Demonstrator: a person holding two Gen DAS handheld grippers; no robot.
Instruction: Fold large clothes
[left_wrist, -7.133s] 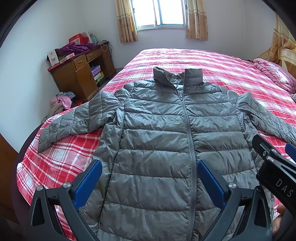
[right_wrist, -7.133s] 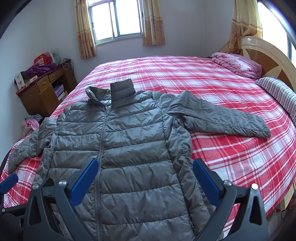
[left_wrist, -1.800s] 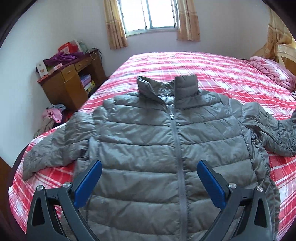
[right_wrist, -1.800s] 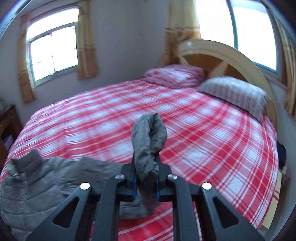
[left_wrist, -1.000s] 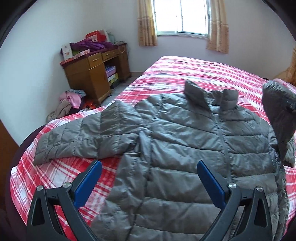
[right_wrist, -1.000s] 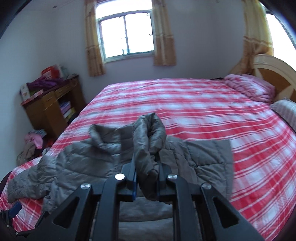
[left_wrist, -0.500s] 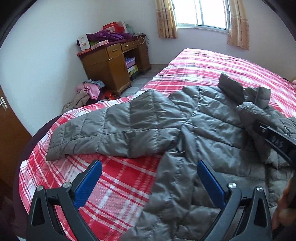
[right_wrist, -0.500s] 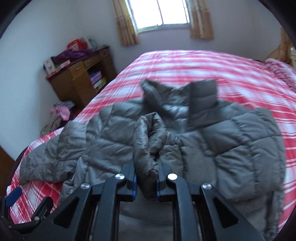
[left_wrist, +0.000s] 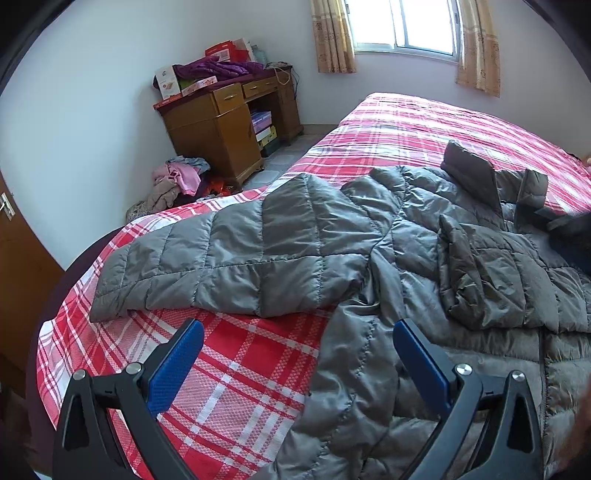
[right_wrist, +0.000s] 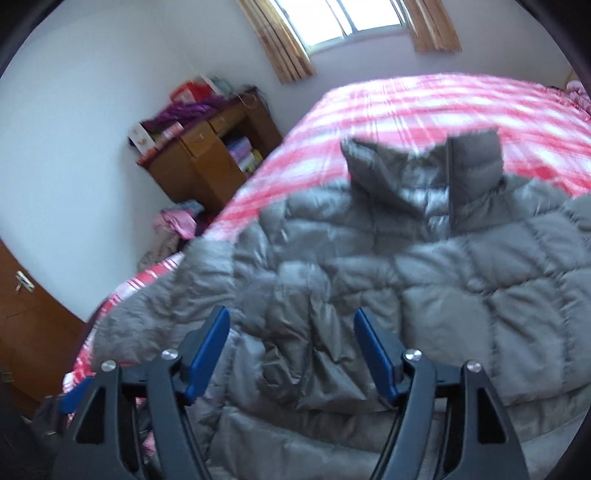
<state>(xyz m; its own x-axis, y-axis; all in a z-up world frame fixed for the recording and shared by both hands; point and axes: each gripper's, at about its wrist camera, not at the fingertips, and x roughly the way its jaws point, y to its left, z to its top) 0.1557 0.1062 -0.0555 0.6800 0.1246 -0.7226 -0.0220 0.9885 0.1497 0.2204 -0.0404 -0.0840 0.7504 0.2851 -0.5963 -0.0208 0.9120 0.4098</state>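
Gray jacket (left_wrist: 369, 266) spread on a red plaid bed (left_wrist: 236, 354), one sleeve (right_wrist: 306, 325) folded across its chest.

The right claw (right_wrist: 291, 350) is opening, the folded sleeve's cuff lying loose between its pads (nothing gripped). The left claw (left_wrist: 297, 363) gapes wide and empty over the jacket's side edge, the other sleeve (left_wrist: 229, 262) stretched out beyond it.

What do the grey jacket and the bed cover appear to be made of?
Grey jacket: looks like thin synthetic shell, slightly shiny, over puffy filling, judging by its stitched quilted panels. Bed cover: woven fabric, matte, likely cotton or a blend, given its visible textured red-and-white plaid weave.
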